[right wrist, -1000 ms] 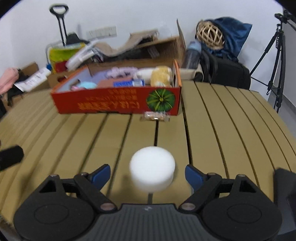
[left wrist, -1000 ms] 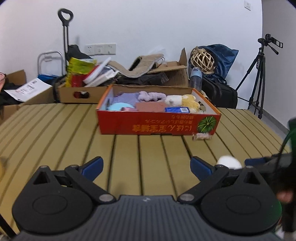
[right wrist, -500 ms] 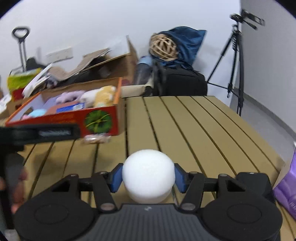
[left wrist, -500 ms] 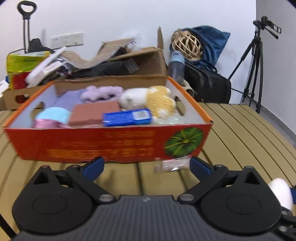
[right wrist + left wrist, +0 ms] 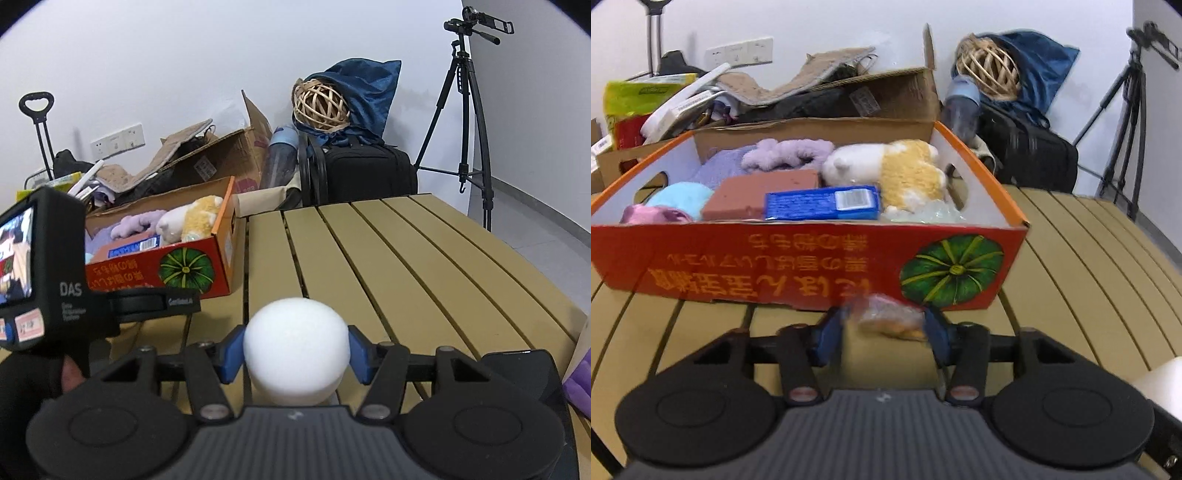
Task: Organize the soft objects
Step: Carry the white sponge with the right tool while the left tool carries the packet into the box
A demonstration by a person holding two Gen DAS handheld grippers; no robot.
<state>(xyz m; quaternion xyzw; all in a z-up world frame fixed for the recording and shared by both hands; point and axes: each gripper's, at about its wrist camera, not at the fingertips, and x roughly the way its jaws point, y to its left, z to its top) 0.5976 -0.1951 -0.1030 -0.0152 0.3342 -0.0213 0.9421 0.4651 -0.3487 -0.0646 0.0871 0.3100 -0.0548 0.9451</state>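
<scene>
Jaws of the left gripper (image 5: 884, 330) had just been closing around a small clear packet (image 5: 890, 317) of something tan, which lay on the slatted tabletop (image 5: 1082, 266) just in front of the orange box (image 5: 812, 266), below its printed green pumpkin. The blue pads stood at either end of the packet, but motion blur hid whether they truly pressed on it, so the grip could not be called firm. The right gripper (image 5: 295, 354) had its jaws about half open and clamped on a white foam ball (image 5: 295, 347), both pads touching its sides, with the tabletop's far right edge beyond it.

The box stood toward the far left part of the tabletop and already held a yellow-and-white plush toy (image 5: 890, 166), a purple scrunchie (image 5: 786, 153), a brown sponge block (image 5: 761, 190), a blue pack (image 5: 823, 203) and a pale blue pad (image 5: 681, 195).

To do the step well, the left jaws should probably finish closing gently, since a crinkly wrapper slips or crushes easily, then lift straight up enough to clear the box's near wall before moving over a free spot. The near-right corner, beside some clear wrapping, looked least crowded. The ball might follow afterwards, kept clear of the left hand (image 5: 22, 384) so the two tools do not collide above the box.
</scene>
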